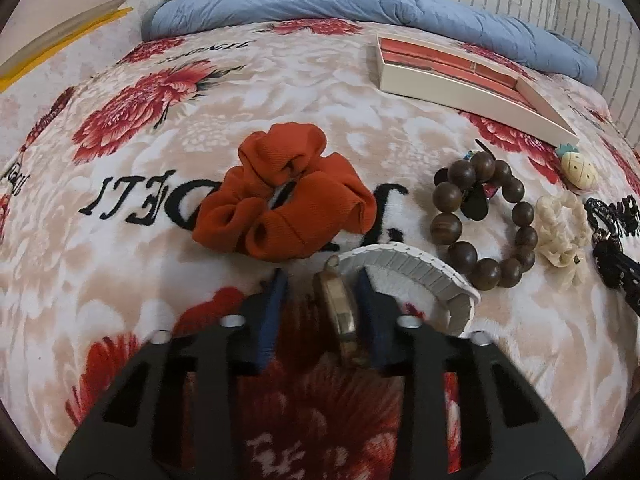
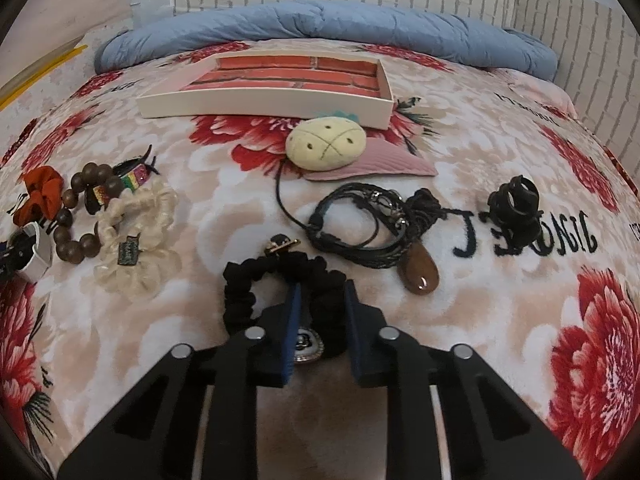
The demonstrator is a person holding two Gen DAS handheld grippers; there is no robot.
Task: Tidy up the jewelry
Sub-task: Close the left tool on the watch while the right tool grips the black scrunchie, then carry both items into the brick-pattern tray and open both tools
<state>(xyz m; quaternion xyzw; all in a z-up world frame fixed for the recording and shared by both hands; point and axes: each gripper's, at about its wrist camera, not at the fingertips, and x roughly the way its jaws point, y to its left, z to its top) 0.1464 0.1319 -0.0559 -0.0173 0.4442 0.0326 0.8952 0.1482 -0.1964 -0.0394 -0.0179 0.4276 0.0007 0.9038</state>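
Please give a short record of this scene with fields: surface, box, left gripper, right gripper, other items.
surface: floral blanket on a bed
box: open tray, brick-print inside, nothing visible in it
left gripper: open, watch with white strap between the fingers
right gripper: open, around a black scrunchie
other items: orange scrunchie, bead bracelet, cream scrunchie, pendant cord, pineapple plush, black claw clip
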